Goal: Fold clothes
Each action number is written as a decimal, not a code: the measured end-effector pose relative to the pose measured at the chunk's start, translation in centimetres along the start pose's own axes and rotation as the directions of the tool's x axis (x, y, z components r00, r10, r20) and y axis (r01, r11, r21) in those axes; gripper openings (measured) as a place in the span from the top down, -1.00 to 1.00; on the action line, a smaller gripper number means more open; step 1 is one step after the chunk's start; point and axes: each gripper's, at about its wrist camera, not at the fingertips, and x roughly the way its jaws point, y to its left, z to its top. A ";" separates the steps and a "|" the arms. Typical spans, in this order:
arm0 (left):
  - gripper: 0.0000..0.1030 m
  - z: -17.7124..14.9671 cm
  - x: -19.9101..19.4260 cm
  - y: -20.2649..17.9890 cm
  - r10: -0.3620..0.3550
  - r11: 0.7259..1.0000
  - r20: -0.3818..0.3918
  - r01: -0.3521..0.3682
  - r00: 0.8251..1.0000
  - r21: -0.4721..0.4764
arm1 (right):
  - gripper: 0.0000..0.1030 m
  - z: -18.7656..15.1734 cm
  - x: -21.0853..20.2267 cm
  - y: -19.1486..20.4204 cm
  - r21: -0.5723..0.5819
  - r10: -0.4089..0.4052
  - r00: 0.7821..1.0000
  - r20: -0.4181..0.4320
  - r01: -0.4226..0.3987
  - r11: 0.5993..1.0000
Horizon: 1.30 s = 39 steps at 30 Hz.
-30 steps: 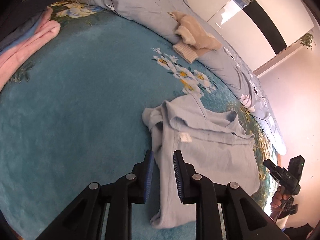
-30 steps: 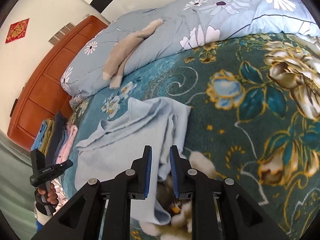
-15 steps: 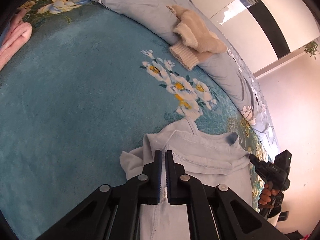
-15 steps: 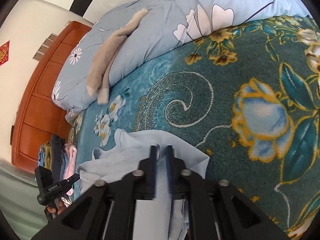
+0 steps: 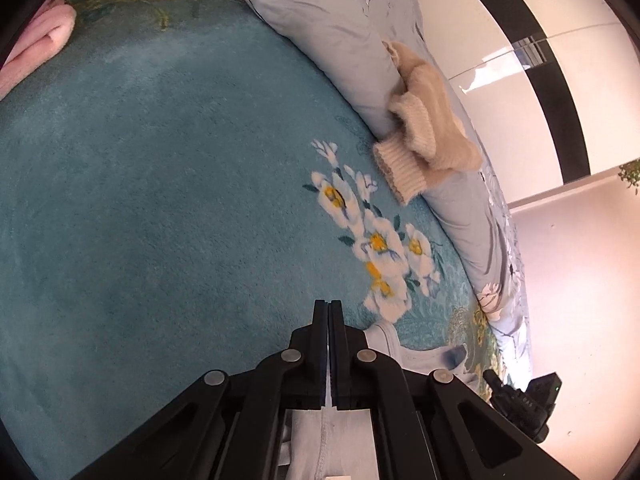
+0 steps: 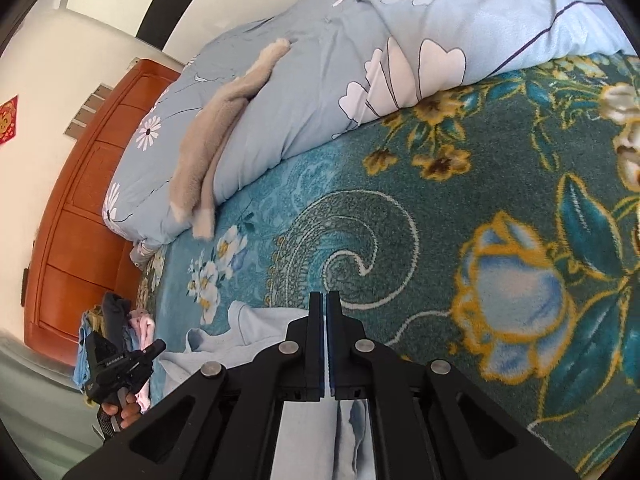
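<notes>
Both tools (image 5: 328,312) (image 6: 324,304) clamped on pale blue shirt (image 6: 256,328).

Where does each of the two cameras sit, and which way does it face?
Left wrist: on the left gripper, facing across the teal blanket toward the beige sweater; jaws shut on the light blue shirt.
Right wrist: on the right gripper, facing the headboard; a hand shows.
Shared: shirt, sweater, blanket.

Two sets of tongs are being counted, the left tongs (image 5: 329,344) and the right tongs (image 6: 324,340); one pale blue shirt (image 6: 256,330), one beige sweater (image 5: 424,140), one floral quilt (image 6: 360,60), one bed blanket (image 5: 160,200), one stack of folded clothes (image 6: 120,320)
</notes>
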 end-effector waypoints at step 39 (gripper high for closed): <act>0.43 -18.9 2.6 -11.2 0.174 0.884 -0.090 -0.116 0.981 0.454 | 0.09 -10.7 -3.4 -3.8 0.100 0.147 0.987 -0.070 -0.140 0.985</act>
